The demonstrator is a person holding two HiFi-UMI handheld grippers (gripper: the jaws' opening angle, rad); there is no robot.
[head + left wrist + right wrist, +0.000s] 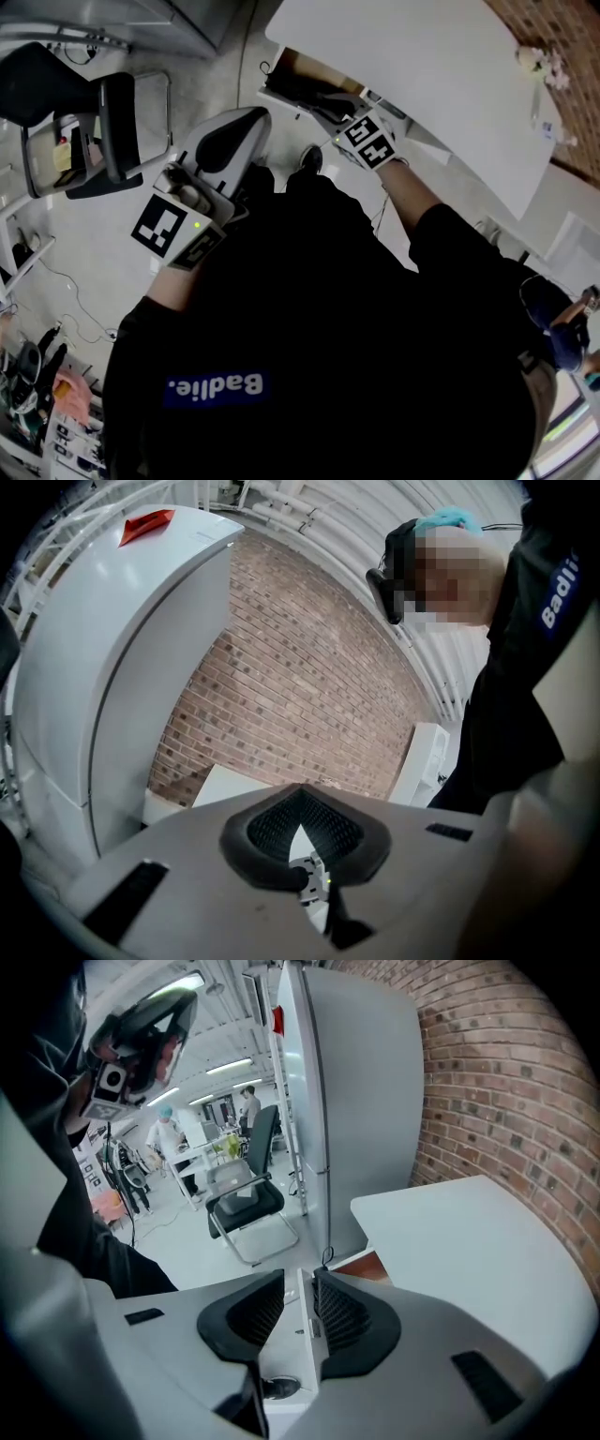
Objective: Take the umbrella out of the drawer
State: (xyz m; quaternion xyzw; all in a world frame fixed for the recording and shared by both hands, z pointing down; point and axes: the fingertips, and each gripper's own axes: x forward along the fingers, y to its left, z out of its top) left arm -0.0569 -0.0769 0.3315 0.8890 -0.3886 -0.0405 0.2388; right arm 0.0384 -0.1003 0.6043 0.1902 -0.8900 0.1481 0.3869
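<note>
The umbrella (317, 88) shows only in the head view, as a dark, bunched shape inside the open drawer (284, 64). The drawer has brown wooden walls and sits at the left end of the white rectangular table (422, 75). The umbrella looks black. Its handle and folds are too dim to make out.

The head view also takes in both hands and the person's black top, with the black office chair (103, 122) on the floor to the far left.

The right gripper view looks over the drawer's edge and shows no umbrella. It shows a thin white panel edge (302, 1326) running away from the camera, with a round fitting (277, 1387) at its near end. A sliver of brown wood lies beyond, with the tall white cabinet (361, 1082) and the red brick wall (506, 1072) further off.

The left gripper view shows nothing of the drawer. It looks level at the brick wall, the white cabinet on the left and the person's dark sleeve on the right.

The right gripper (328, 106) reaches down to the drawer's mouth. Its jaws stand partly apart, about halfway, with the white panel edge between them. The left pad is clear of the edge. The right pad lies close beside it, and I cannot tell whether it touches.

The left gripper (257, 118) hangs near the person's body, to the left of the drawer. Its black ribbed pads meet at the tips and hold nothing.
</note>
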